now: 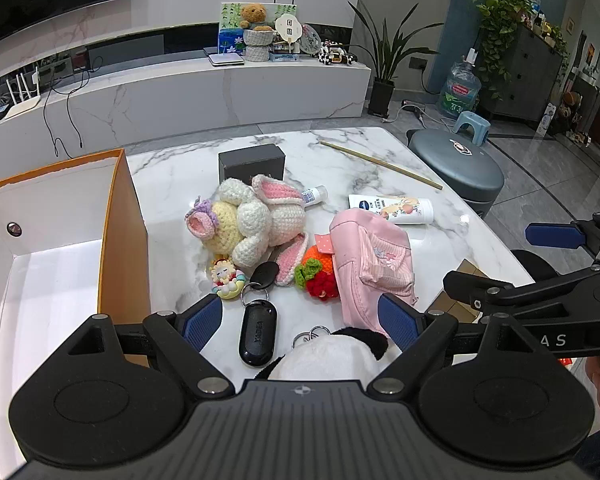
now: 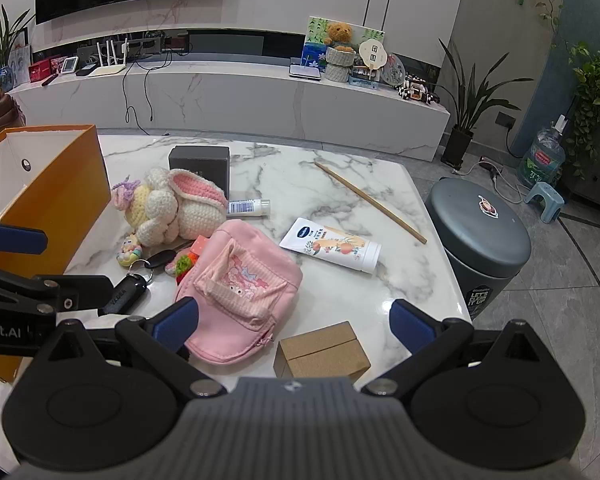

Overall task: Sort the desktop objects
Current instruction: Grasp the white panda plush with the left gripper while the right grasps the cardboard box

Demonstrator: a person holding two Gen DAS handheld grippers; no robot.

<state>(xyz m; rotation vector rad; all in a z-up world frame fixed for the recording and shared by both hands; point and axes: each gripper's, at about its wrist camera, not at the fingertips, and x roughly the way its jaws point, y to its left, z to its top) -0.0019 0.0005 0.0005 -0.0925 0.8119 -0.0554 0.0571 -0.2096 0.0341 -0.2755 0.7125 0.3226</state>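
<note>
An orange box with a white inside (image 1: pixel 120 232) (image 2: pixel 56 196) stands at the table's left. My left gripper (image 1: pixel 300 322) is open over a black key fob (image 1: pixel 258 332) and a panda plush (image 1: pixel 328 356), touching neither. A crochet bunny (image 1: pixel 252 216) (image 2: pixel 172 204), a pink pouch (image 1: pixel 372 264) (image 2: pixel 240 292), a small sun charm (image 1: pixel 226 278) and a crochet carrot (image 1: pixel 316 276) lie ahead. My right gripper (image 2: pixel 296 320) is open and empty above a brown cardboard box (image 2: pixel 320 350), beside the pouch.
A dark grey box (image 1: pixel 252 160) (image 2: pixel 200 160), a small white bottle (image 2: pixel 248 207), a lotion tube (image 1: pixel 392 209) (image 2: pixel 332 248) and a wooden chopstick (image 1: pixel 380 164) (image 2: pixel 372 202) lie on the marble table (image 2: pixel 340 288). A grey round stool (image 2: pixel 480 232) stands at the table's right.
</note>
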